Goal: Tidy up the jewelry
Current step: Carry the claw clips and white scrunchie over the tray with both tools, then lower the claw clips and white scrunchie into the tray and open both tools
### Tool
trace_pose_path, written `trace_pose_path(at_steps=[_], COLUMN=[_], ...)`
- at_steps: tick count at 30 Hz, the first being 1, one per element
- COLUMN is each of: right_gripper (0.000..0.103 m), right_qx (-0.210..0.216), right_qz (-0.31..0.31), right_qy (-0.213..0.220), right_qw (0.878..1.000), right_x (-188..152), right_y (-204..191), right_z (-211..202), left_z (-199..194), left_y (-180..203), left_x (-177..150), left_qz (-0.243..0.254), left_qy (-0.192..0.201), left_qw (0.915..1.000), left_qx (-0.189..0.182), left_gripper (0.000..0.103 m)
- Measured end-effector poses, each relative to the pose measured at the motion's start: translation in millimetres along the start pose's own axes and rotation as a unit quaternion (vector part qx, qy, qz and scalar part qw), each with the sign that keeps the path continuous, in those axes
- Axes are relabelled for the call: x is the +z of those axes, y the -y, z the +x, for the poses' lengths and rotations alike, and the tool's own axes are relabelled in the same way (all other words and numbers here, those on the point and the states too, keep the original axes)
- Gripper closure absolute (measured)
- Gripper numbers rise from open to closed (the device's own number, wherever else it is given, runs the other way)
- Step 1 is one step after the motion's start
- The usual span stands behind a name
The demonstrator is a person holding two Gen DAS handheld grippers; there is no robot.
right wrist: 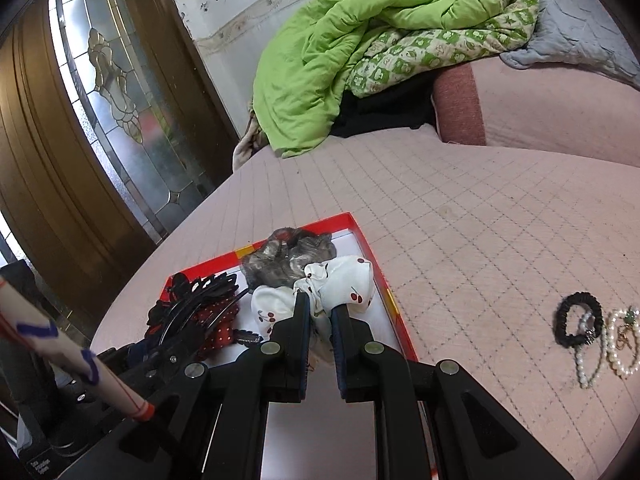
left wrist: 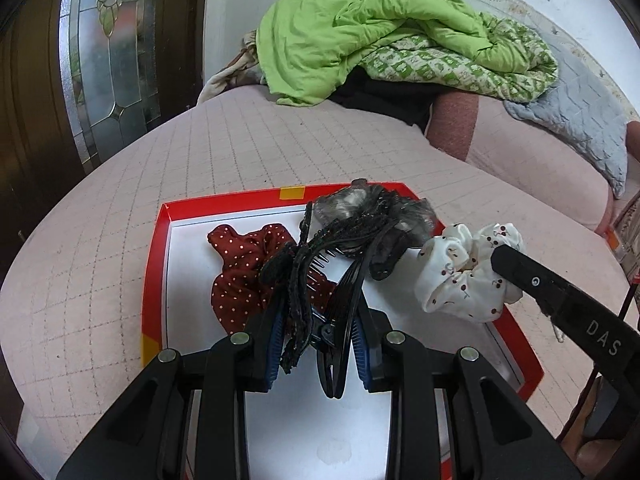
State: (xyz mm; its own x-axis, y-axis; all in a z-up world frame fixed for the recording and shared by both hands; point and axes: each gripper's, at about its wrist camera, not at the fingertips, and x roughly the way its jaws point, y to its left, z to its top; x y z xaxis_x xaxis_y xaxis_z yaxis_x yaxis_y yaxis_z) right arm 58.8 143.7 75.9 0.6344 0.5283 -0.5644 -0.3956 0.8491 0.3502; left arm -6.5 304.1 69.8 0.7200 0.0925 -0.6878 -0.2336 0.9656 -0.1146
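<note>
Clips (left wrist: 320, 280) sat pinched in our left gripper (left wrist: 320, 344), scrunchie (right wrist: 320, 292) in our right gripper (right wrist: 320, 320); next we judged both needed releasing into the tray (left wrist: 152, 280).

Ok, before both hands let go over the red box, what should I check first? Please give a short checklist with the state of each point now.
1. Left gripper grips the black hair clips: ok, the clips sit between its blue pads.
2. Right gripper grips the white cherry scrunchie: ok, jaws shut on the cloth.
3. Both loads are over the red box: ok.
4. Free floor inside the box: ok, bare white shows near the front; the red dotted scrunchie and the grey scrunchie fill the back.
5. Clips free of other items: cannot tell, they overlap the red dotted scrunchie.
6. All items collected: not ok, the pearl bracelets and black hair tie lie on the bed.
</note>
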Motion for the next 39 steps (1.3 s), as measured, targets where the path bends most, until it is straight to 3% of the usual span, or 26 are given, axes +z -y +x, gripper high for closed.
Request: trace_pose_path(at_steps=[7, 39], right_gripper=[0.090, 0.089], right_qx=[-0.009, 0.002], right_qz=[0.009, 0.008], right_qy=[-0.012, -0.055], right_qw=[1.000, 0.998], right_x=[6, -7], right_y=[12, 10], right_z=[11, 30], left_z=[13, 26], left_y=[1, 6], left_x=[1, 6], left_qz=[-0.007, -0.012], left_qy=[-0.017, -0.025], left_qw=[0.9998, 0.9996], left_qx=[0.002, -0.001], left_gripper=[0.075, 0.074])
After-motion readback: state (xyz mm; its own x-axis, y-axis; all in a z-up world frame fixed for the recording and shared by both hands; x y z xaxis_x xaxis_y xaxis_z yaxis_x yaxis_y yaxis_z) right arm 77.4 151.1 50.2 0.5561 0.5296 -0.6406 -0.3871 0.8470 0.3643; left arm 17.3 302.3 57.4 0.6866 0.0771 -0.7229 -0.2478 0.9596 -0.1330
